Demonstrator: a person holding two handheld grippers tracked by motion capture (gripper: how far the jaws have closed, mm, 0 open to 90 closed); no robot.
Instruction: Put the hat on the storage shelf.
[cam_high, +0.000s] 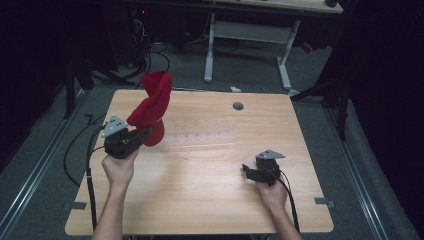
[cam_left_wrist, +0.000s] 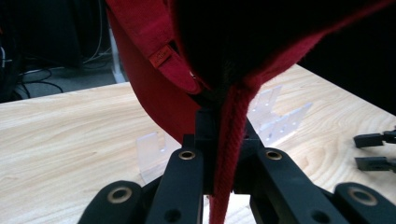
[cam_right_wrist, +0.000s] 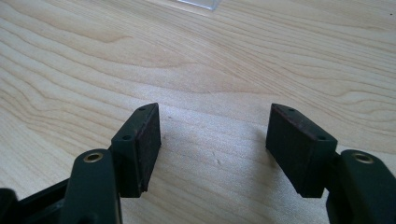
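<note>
A red cloth cap (cam_high: 153, 106) is lifted off the wooden table (cam_high: 210, 200) at its left side, its crown twisted upward. My left gripper (cam_high: 144, 133) is shut on the cap's edge. In the left gripper view the red cap (cam_left_wrist: 154, 88) hangs over the left gripper (cam_left_wrist: 219, 122), and a seam of red fabric runs down between the closed jaws. My right gripper (cam_high: 246, 170) rests low at the right of the table, open, with nothing between its fingers. In the right gripper view the right gripper (cam_right_wrist: 214, 140) stands wide over bare wood.
A clear plastic rack (cam_high: 200, 135) lies on the table just right of the cap; the clear rack (cam_left_wrist: 280, 119) also sits behind the fabric. A grey cable hole (cam_high: 238, 106) sits near the far edge. A white desk frame (cam_high: 245, 35) and floor cables stand beyond.
</note>
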